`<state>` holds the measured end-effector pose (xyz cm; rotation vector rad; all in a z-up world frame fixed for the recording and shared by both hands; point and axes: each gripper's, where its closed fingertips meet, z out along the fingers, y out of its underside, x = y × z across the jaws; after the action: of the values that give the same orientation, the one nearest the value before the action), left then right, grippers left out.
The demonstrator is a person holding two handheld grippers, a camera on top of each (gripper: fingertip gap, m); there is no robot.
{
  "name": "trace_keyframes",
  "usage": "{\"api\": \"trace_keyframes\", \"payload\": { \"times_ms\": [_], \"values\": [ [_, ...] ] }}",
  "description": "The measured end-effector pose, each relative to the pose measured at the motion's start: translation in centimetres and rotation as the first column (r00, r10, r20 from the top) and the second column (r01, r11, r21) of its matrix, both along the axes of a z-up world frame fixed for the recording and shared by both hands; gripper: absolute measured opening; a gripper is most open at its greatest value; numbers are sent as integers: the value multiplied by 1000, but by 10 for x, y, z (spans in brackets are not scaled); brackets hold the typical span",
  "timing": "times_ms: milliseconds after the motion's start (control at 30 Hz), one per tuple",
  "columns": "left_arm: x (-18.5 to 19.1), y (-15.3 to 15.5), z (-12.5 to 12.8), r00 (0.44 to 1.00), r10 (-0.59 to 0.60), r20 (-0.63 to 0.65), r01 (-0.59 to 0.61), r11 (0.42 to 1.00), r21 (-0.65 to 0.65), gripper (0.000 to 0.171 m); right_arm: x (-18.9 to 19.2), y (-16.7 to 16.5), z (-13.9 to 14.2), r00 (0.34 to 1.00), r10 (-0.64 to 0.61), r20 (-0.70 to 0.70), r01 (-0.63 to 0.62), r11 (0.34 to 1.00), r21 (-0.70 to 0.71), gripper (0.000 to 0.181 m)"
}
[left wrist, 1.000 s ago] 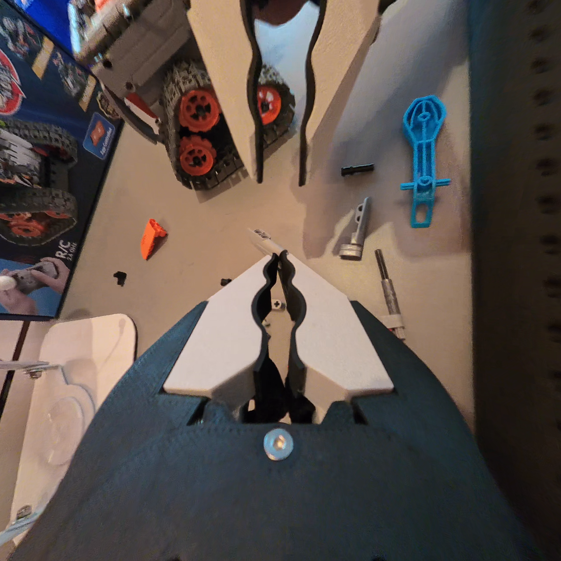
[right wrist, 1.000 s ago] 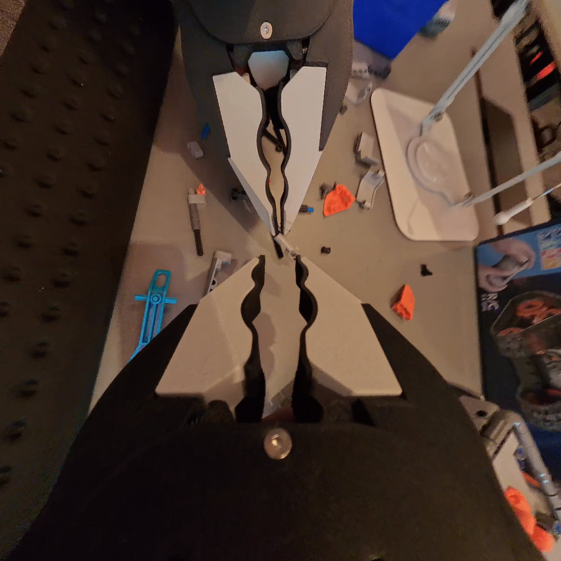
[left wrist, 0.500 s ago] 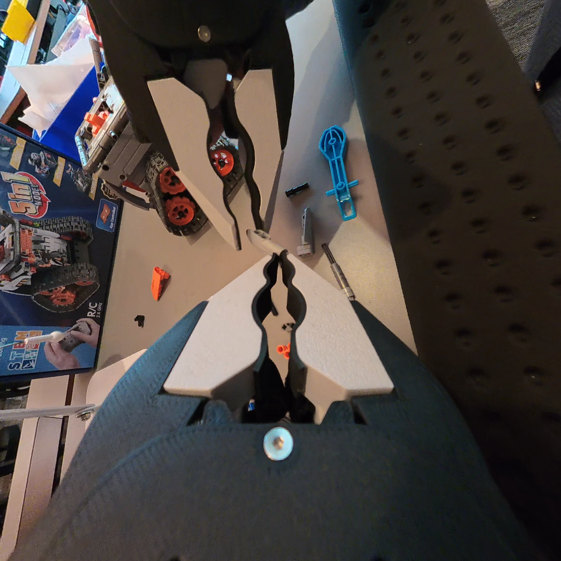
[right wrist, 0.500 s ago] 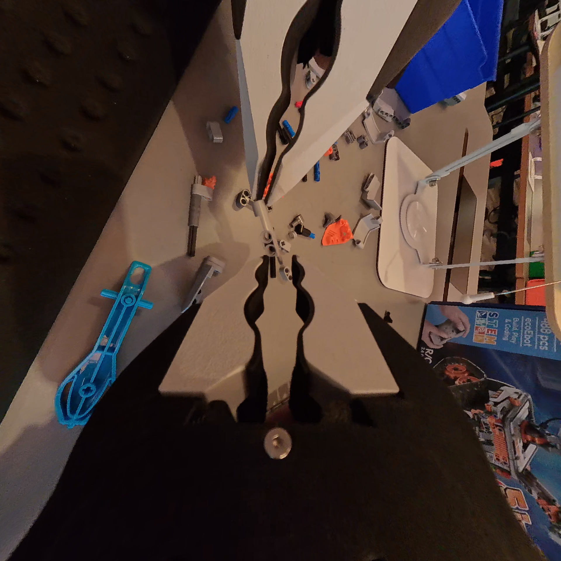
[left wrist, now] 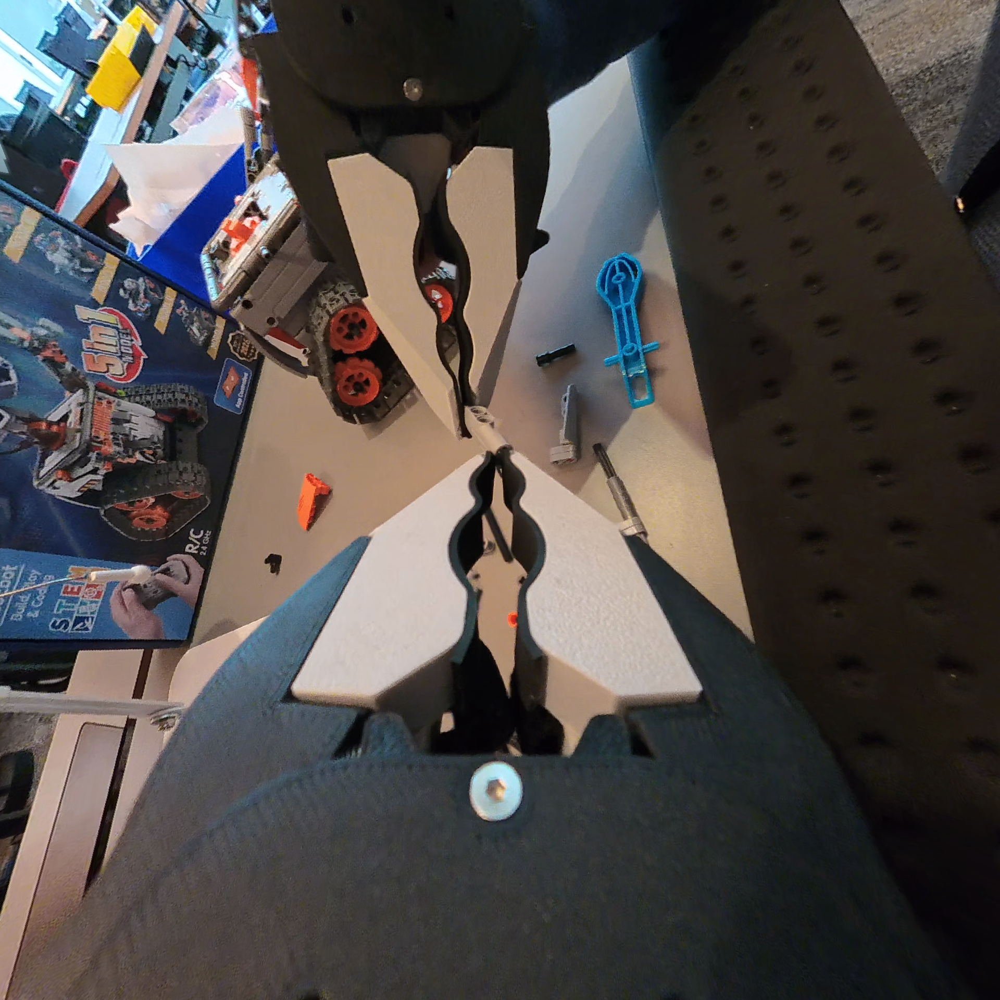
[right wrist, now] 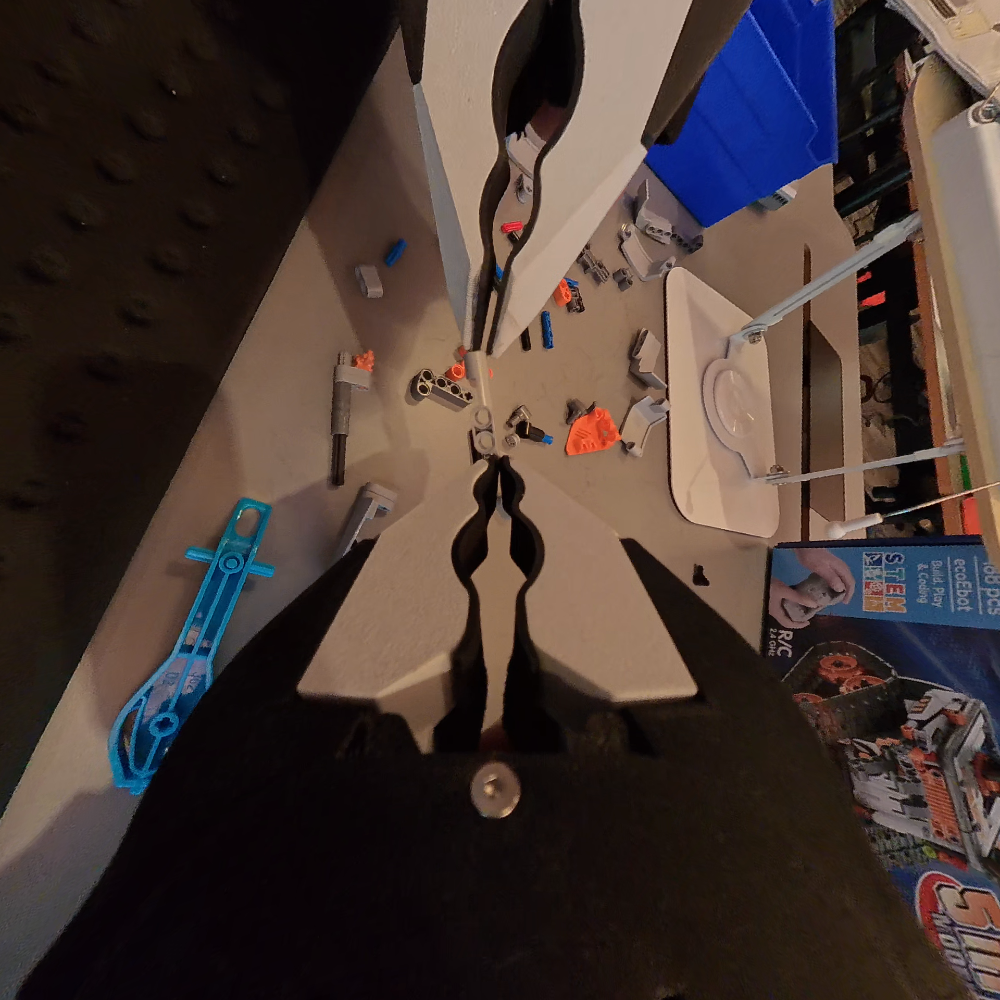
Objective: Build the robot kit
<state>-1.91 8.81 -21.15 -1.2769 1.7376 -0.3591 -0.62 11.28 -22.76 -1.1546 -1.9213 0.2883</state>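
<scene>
A small light-grey beam with holes [left wrist: 483, 426] is held above the table between both grippers, which face each other tip to tip. My left gripper [left wrist: 495, 459] is shut on one end of it. My right gripper [right wrist: 495, 461] is shut on the other end, where the holes are [right wrist: 483, 427]. In the left wrist view the right gripper [left wrist: 466, 427] comes in from above. In the right wrist view the left gripper [right wrist: 479, 349] comes in from above.
A tracked model vehicle with orange wheels [left wrist: 324, 303] and a blue box [left wrist: 108, 433] lie left. A blue plastic tool [left wrist: 625, 335], a grey axle [left wrist: 619, 498], an orange piece [right wrist: 590, 433] and several small parts lie on the table. A white tray [right wrist: 698, 487], a blue bin [right wrist: 757, 108] and a black studded panel [left wrist: 839, 379] border it. The tips of both grippers are at nearly the same place. Between my right fingertips and the orange piece [right wrist: 590, 433] there is roughly 12 cm.
My right gripper was open and has closed on the beam's free end. Both grippers have risen away from the table. The left has stayed shut on the beam.
</scene>
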Motion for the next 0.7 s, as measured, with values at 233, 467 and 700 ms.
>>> {"api": "trace_keyframes", "payload": {
  "times_ms": [233,467,700],
  "values": [
    [-2,6,8,996,69,59,-71,997,28,14,2,5,10,998,-36,-58,36,999,-5,0],
    [6,8,13,990,97,102,-109,987,120,6,1,3,10,997,-33,-63,32,999,-26,0],
    [5,0,17,993,68,93,-84,980,178,5,-4,-15,16,995,27,-93,-32,998,-47,16]
  ]
}}
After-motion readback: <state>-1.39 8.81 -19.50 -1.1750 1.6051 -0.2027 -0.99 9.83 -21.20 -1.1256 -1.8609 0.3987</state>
